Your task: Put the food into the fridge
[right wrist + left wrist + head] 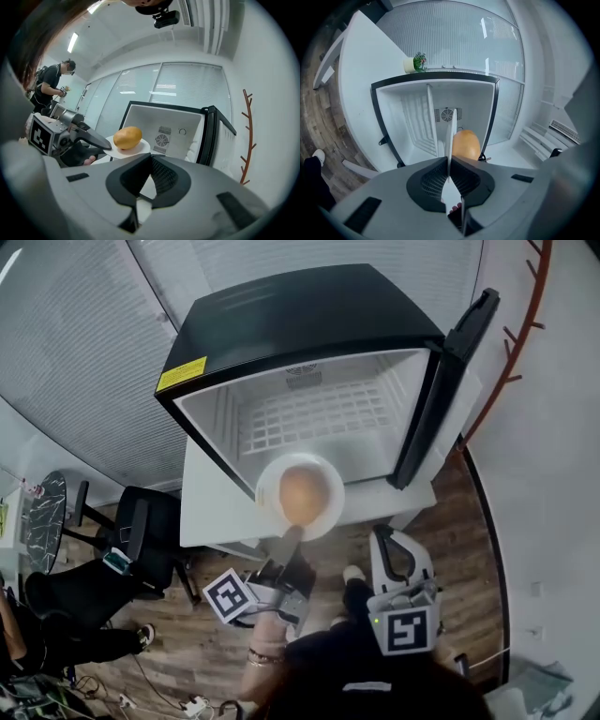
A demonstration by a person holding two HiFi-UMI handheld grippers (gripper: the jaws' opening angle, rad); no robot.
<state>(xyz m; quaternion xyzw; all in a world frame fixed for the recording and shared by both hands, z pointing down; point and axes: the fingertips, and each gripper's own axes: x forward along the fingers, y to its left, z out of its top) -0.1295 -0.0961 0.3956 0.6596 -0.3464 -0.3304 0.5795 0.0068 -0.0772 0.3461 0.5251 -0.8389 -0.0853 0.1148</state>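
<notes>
Plate (269, 486) bearing yellow food (302, 495) sits clamped in left tongs (287, 542).

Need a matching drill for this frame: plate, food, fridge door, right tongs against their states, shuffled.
Things:
1. plate
2. orange-yellow food
3. fridge door
4. right tongs

States:
A. swung open
B. shut, nothing between them
C. clamped by its rim in the left tongs
D. lying on the plate

Pairs: 1-C, 2-D, 3-A, 4-B
</notes>
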